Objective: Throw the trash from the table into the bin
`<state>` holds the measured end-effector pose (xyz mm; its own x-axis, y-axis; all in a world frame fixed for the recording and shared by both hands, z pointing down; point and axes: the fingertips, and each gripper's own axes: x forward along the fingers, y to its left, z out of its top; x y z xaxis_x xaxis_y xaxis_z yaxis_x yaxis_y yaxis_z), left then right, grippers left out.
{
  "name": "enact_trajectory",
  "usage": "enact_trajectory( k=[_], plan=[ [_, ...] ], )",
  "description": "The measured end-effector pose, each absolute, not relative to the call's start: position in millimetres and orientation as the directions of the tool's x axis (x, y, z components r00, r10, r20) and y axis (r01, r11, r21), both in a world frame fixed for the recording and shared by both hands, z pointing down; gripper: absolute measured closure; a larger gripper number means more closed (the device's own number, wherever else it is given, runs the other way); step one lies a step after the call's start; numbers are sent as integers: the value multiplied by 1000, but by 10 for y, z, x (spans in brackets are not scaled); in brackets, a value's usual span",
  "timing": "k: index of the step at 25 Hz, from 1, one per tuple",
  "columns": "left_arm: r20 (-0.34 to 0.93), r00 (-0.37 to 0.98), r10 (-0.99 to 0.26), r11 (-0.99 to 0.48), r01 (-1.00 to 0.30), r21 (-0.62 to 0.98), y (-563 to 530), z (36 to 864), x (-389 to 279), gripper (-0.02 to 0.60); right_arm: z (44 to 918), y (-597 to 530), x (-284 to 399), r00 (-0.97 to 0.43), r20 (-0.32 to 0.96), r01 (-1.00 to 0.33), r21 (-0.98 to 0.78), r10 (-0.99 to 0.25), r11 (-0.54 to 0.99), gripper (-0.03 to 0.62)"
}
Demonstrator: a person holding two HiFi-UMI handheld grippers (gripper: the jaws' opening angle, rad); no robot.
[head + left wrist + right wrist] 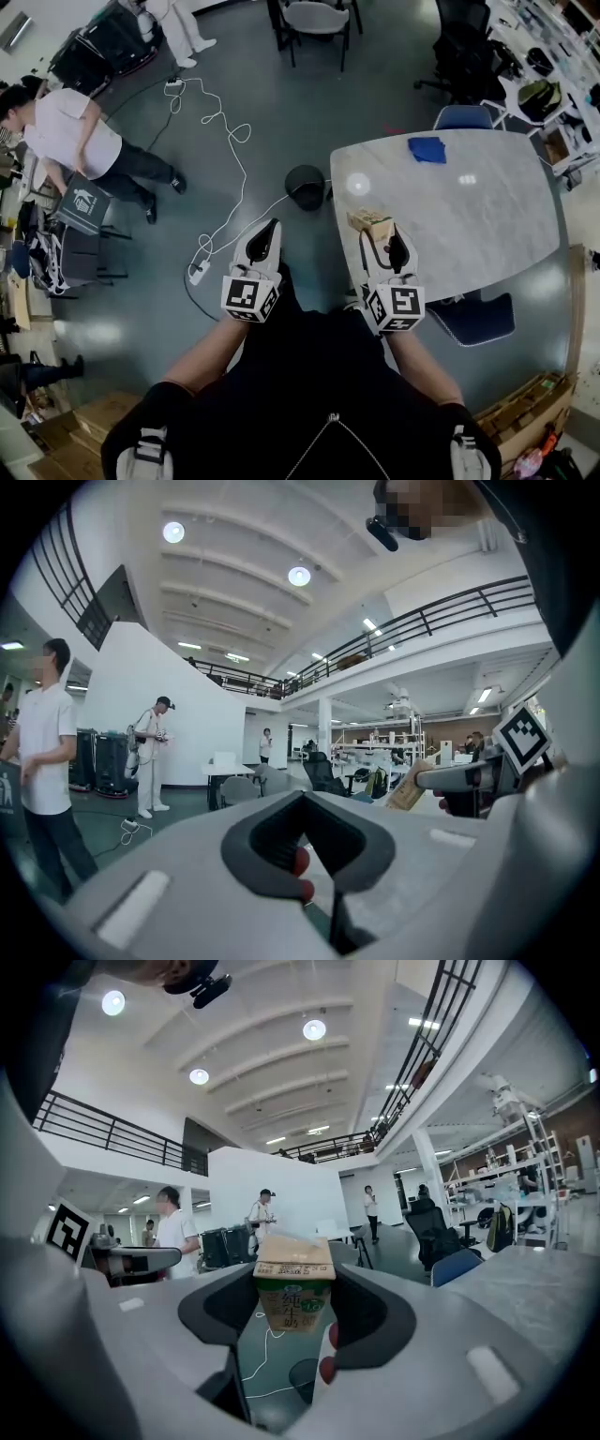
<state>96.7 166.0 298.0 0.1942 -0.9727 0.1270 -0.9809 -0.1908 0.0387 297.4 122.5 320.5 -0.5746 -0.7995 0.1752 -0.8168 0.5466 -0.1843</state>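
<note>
The milk carton (293, 1296) is clamped by the right gripper (295, 1321), at the jaw tips, over the near left edge of the table (469, 216). Its long axis is seen upright, folded top uppermost. It seems lifted clear of the tabletop, though that is poorly shown. The left gripper (309, 855) is closed on nothing, over the floor near the bin (306, 186)
</note>
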Motion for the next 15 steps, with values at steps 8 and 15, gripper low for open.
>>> enact_trajectory(
  k=[8, 15],
  plan=[
    [97, 257, -961, -250, -965, 77, 913, 3000, -448, 581, 3496, 664, 1632, -490, 289, -871, -190, -822, 453, 326],
    [137, 316, -939, -316, -948, 28, 125, 3156, -2043, 581, 3646, 38, 43, -441, 345, -897, -203, -829, 393, 324]
  ],
)
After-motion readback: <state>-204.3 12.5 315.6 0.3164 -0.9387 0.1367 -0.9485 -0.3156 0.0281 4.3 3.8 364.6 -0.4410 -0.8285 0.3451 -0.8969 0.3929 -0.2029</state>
